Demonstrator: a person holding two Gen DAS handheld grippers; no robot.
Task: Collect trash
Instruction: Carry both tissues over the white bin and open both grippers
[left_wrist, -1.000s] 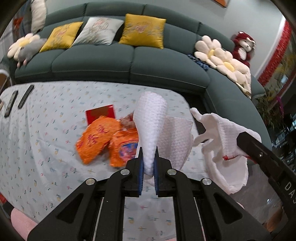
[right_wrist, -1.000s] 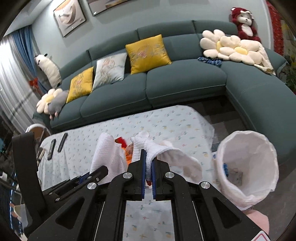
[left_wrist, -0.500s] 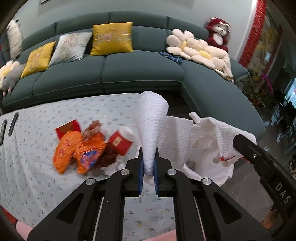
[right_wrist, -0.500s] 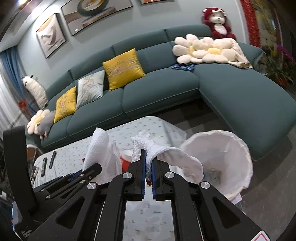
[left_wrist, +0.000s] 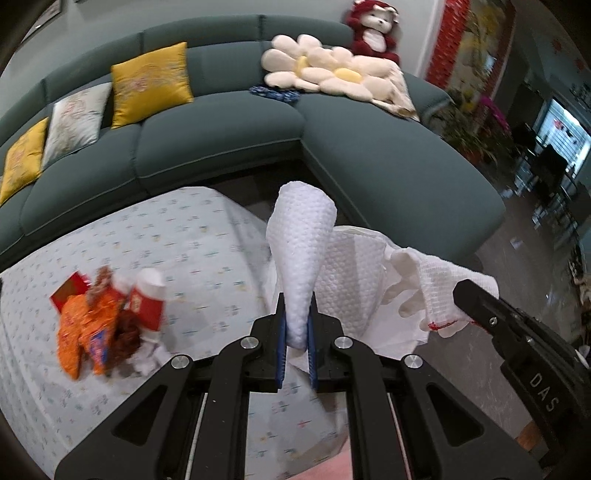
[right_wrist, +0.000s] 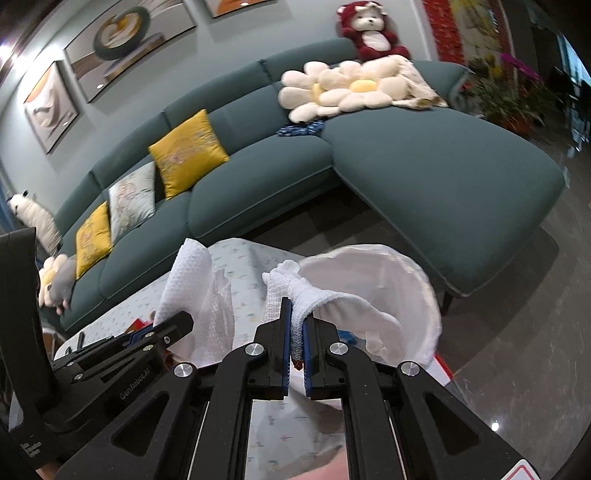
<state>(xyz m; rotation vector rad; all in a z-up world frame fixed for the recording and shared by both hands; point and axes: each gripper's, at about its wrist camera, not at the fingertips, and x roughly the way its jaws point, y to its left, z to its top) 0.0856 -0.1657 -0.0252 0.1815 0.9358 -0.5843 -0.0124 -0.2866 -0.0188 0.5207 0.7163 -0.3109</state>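
While both grippers pinch the white trash bag (right_wrist: 373, 295) rim beyond the counter's (left_wrist: 177, 251) far right corner, left gripper (left_wrist: 295, 332) and right gripper (right_wrist: 296, 332) fingers stay closed; snack wrappers (left_wrist: 88, 328) lie near the left edge.

Teal sectional sofa (right_wrist: 369, 155) set against grey wall (right_wrist: 236, 40); framed pictures (right_wrist: 51, 99) hung above. Yellow cushions (right_wrist: 186, 153), flower pillows (right_wrist: 332, 92), red plush (right_wrist: 369, 27) placed on it. Glossy dark floor (right_wrist: 517, 314).
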